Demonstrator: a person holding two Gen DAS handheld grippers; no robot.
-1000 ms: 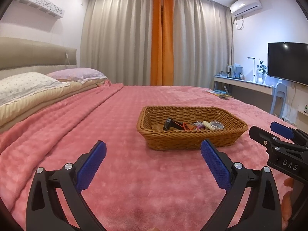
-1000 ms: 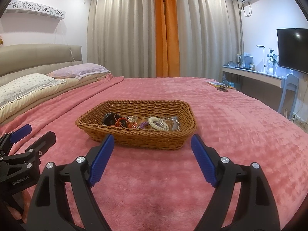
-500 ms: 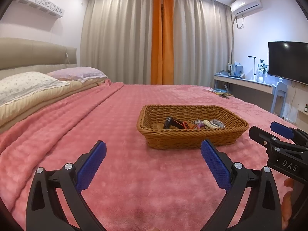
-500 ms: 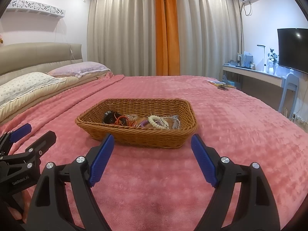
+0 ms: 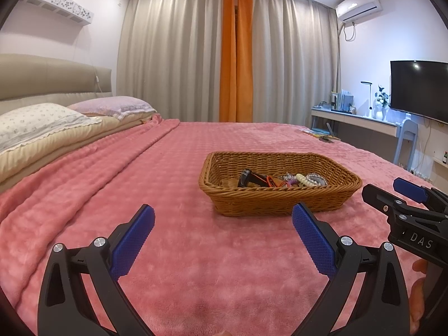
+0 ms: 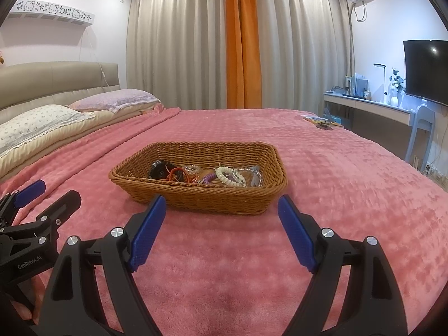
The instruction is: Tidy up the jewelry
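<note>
Pink plush bedspread [image 5: 173, 252] carries a wicker basket [image 6: 201, 198] of jewelry [image 6: 207, 175] near the bed's middle, away from its edges. Both the left gripper [image 5: 223, 228] and right gripper [image 6: 221, 225] hover short of it, spread wide and empty. Tangled pieces could snag and lift together. Only the right view shows the bracelets clearly.
</note>
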